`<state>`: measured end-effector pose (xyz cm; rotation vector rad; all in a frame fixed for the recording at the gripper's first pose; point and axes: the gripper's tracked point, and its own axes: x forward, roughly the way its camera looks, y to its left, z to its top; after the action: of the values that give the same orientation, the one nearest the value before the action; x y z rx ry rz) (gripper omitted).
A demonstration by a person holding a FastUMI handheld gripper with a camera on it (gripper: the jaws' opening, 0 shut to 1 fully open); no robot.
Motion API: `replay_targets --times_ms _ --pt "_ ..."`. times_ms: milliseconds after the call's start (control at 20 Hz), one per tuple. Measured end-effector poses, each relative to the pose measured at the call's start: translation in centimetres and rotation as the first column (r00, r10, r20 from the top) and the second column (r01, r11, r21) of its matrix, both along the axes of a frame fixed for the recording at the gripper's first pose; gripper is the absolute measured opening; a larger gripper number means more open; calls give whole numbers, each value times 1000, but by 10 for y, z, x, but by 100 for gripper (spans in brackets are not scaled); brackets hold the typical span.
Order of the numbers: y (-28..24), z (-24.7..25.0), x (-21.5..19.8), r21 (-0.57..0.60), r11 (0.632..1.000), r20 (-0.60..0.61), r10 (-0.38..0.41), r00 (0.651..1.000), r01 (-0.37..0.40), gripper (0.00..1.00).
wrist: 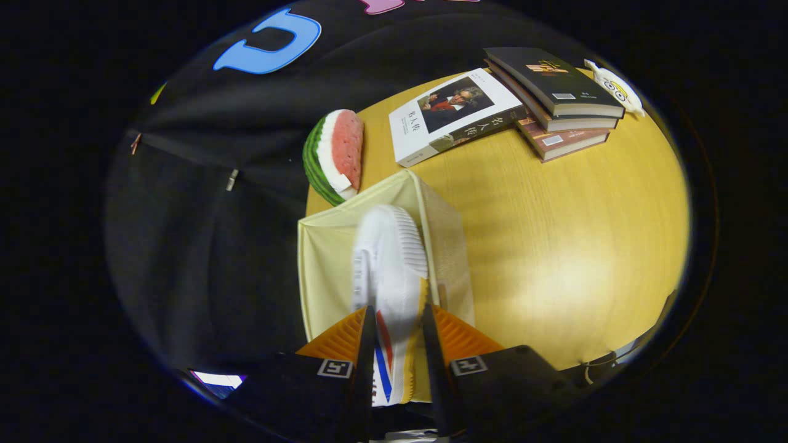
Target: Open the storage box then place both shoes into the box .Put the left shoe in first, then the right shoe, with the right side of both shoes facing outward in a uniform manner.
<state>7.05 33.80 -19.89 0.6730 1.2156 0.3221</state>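
A white shoe [389, 271] with red and blue stripes on its side hangs between my fingers, toe pointing away from me. My gripper [397, 317] is shut on the shoe, both fingers pressing its sides near the heel. Right below and beyond the shoe stands the open pale-yellow storage box [326, 258], its mouth facing up and its flap [446, 246] folded out to the right. The shoe's toe hovers over the box's opening. The inside of the box is largely hidden by the shoe.
The box stands on a round wooden table [566, 246]. A watermelon-slice toy [335, 154] lies just beyond the box. Further back lie a white book [455, 117], a stack of dark books [557, 101] and a small white-yellow toy [615, 86].
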Motion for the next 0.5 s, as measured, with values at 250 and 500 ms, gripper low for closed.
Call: replay_targets --times_ms 250,500 --pt "-4 14 6 -16 999 71 37 997 -36 98" --pt "-12 16 -4 -25 998 84 60 995 -58 98"
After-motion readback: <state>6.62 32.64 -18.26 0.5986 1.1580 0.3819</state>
